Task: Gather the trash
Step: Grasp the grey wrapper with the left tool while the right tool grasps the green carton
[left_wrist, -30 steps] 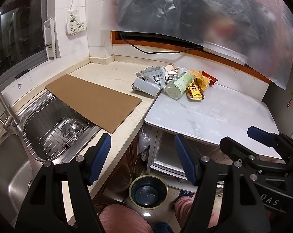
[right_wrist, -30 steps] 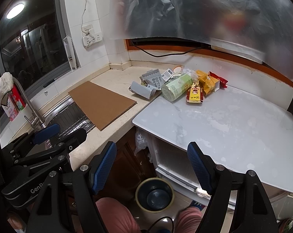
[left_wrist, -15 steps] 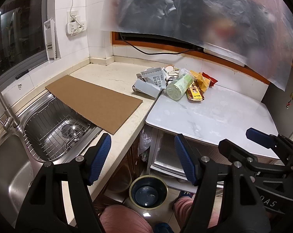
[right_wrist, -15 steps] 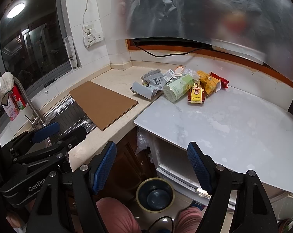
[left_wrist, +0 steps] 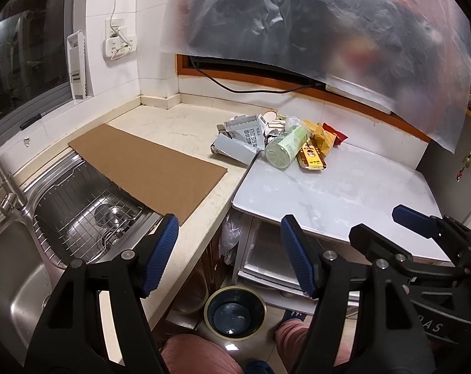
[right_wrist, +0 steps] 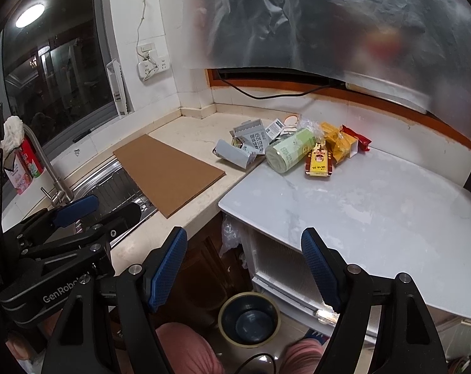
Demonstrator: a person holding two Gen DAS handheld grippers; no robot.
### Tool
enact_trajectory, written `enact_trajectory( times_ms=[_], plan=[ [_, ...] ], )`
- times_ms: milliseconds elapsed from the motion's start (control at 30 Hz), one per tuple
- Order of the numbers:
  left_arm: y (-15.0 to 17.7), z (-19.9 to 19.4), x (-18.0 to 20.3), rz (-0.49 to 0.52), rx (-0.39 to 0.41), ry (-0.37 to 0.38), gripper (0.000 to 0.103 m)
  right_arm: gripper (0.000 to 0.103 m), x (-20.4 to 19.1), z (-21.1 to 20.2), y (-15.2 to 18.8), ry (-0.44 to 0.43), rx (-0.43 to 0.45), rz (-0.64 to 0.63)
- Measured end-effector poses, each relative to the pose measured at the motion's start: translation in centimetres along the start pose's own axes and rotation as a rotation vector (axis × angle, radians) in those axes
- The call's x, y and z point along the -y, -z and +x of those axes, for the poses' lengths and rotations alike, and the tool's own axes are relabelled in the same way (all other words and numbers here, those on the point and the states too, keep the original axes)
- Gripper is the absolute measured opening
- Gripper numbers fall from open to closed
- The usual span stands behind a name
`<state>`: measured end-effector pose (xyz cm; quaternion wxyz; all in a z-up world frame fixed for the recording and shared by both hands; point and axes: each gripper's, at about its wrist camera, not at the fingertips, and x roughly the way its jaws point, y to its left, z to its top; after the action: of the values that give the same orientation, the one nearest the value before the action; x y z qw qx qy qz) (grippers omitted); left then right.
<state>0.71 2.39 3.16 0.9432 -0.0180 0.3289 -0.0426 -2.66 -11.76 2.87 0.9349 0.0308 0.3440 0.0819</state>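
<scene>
So the trash pile (right_wrist: 294, 149) sits at the back of the worktop, right where the beige counter (left_wrist: 173, 131) meets the white table (right_wrist: 376, 205), well away from both grippers.

Biggest piece is the pale green tube (right_wrist: 290, 154) lying on its side with its round end toward us. It looks like stiff card or plastic, probably light, and it'll roll if nudged, so I'd pinch it across the body near the middle. Next, the grey carton pieces (right_wrist: 251, 143): crushed, flat-ish, light, easy to grab by a raised edge. Then the red-and-yellow box (right_wrist: 319, 163), rigid enough to take across its narrow width. The yellow wrappers (right_wrist: 340, 143) and the red packet (right_wrist: 357, 138) are crinkly film, slippery and floppy, so pinch a fold. There's clear plastic (right_wrist: 307, 124) behind, hard to tell what exactly.

Containers: the round bin (right_wrist: 249, 318) on the floor under the table edge looks empty from here, dark inside. The sink (left_wrist: 14, 280) has a wire basket (left_wrist: 89, 212) in it, partly covered by a cardboard sheet (left_wrist: 148, 168).

Left gripper (left_wrist: 229, 252) and right gripper (right_wrist: 241, 268) both have their fingers spread wide, nothing in them.
</scene>
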Motion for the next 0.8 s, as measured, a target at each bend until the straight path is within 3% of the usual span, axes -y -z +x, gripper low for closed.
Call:
enact_trajectory(
  times_ms=[200, 433, 633, 800],
  plan=[
    [-1.9, 2.1, -0.5, -0.009, -0.014, -0.004, 0.065, 0.077, 0.9, 1.4, -1.6, 0.013, 0.010, -0.007],
    [-4.7, 8.0, -1.2, -0.033, -0.081, -0.007, 0.065, 0.077, 3.2, 5.3, -4.3, 0.047, 0.005, -0.012],
    [-7.2, 13.9, -1.4, -0.042, -0.125, -0.020, 0.065, 0.077, 5.9, 10.7, -7.2, 0.049, -0.026, 0.001],
    [-9.3, 18.1, -1.9, -0.068, -0.143, 0.018, 0.065, 0.077, 8.5, 16.5, -9.9, 0.026, -0.075, 0.056]
  ],
)
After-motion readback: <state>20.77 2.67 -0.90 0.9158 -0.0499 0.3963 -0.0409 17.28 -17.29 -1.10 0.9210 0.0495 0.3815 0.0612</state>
